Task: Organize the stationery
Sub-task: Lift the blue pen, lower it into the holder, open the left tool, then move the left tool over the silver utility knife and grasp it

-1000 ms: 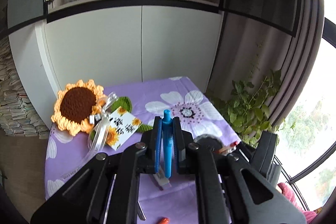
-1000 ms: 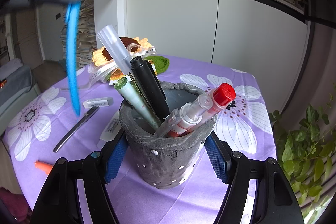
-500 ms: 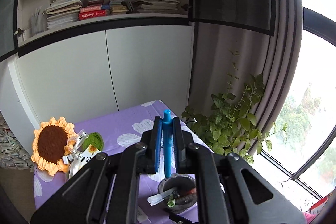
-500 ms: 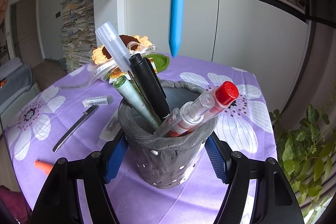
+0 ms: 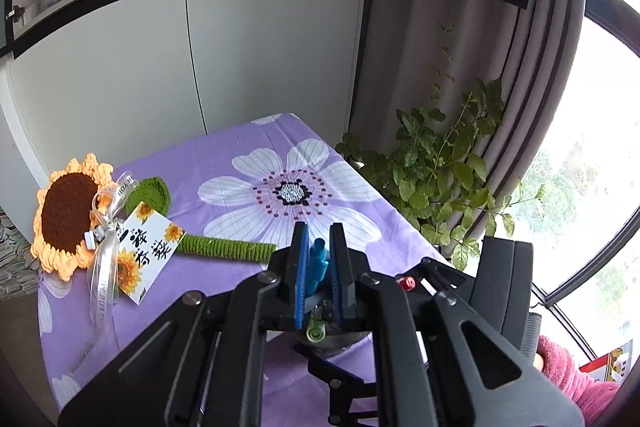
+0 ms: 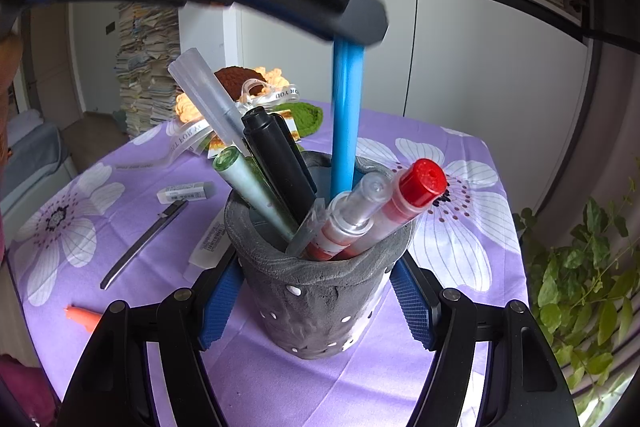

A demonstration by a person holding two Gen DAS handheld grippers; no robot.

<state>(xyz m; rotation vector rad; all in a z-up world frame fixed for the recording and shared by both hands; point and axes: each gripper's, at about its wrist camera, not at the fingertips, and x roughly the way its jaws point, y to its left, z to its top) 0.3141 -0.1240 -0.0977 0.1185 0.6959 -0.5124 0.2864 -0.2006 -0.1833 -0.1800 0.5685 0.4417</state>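
A grey clay pen holder stands on the purple flowered tablecloth, and my right gripper is shut on its sides. It holds a red-capped marker, a black pen, a pale green pen and a clear-capped pen. My left gripper is shut on a blue pen right above the holder. The pen hangs almost upright, with its lower end inside the holder's mouth. In the left wrist view the holder is mostly hidden below the fingers.
Left of the holder lie a white eraser, a thin black tool, a white labelled item and an orange piece. A crochet sunflower with a card lies at the far left. A leafy plant stands beyond the table's right edge.
My left gripper carried the blue pen from the left side to above the holder, then down, so its tip now sits inside. The right gripper and holder stayed still.
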